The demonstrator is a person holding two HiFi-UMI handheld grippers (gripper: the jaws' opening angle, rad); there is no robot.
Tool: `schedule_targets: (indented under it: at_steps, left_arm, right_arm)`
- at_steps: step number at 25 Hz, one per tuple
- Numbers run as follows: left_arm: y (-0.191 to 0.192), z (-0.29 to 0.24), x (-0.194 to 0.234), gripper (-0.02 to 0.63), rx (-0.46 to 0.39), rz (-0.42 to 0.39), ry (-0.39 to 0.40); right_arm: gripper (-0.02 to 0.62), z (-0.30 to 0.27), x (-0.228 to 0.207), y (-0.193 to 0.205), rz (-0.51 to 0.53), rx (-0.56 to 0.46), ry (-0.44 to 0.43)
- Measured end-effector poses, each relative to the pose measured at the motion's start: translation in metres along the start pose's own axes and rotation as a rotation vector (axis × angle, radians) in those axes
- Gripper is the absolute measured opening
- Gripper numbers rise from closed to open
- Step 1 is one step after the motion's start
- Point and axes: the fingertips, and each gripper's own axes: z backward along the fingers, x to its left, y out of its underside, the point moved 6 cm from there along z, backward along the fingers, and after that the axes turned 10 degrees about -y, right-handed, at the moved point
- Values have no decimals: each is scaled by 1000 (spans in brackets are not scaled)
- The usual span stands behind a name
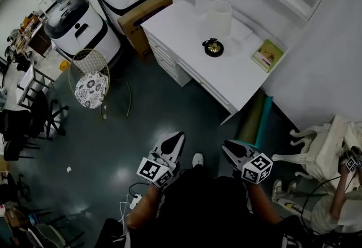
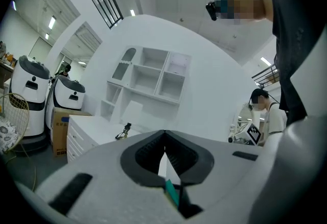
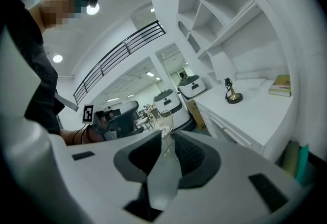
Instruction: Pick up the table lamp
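The table lamp stands on a white desk (image 1: 237, 80) far ahead, with a white shade (image 1: 219, 16) and a black-and-brass base (image 1: 213, 47). Both grippers hang low over the dark floor, well short of the desk. My left gripper (image 1: 176, 138) is shut with nothing in it, and so is my right gripper (image 1: 226, 147). In the left gripper view the lamp (image 2: 125, 130) is small beyond the shut jaws (image 2: 164, 139). The right gripper view has the lamp base (image 3: 233, 96) on the desk to the upper right of its jaws (image 3: 166, 139).
A green book (image 1: 267, 55) lies on the desk's right end. Two white-and-black machines (image 1: 79, 29), a cardboard box (image 1: 146, 18) and a wire stool with a patterned cushion (image 1: 90, 87) stand left of the desk. A rolled green mat (image 1: 255, 120) and a white chair (image 1: 319, 151) are to the right.
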Motion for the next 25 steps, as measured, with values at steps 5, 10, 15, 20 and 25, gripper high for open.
schedule_targets:
  at_steps: [5, 10, 15, 20, 25]
  left_arm:
    - [-5, -17, 18, 18, 8, 6, 29]
    - [-9, -31, 24, 18, 5, -2, 51]
    - [-10, -44, 31, 18, 6, -13, 53]
    - [-16, -64, 43, 18, 1, -26, 35]
    - [-23, -91, 58, 18, 17, -34, 22]
  right_arm:
    - [75, -16, -6, -7, -3, -13, 31]
    - [75, -27, -12, -11, -9, 2, 29]
    - [75, -39, -26, -21, -3, -7, 11]
    - [75, -56, -52, -33, -7, -13, -4]
    - [76, -73, -83, -51, -26, -25, -20]
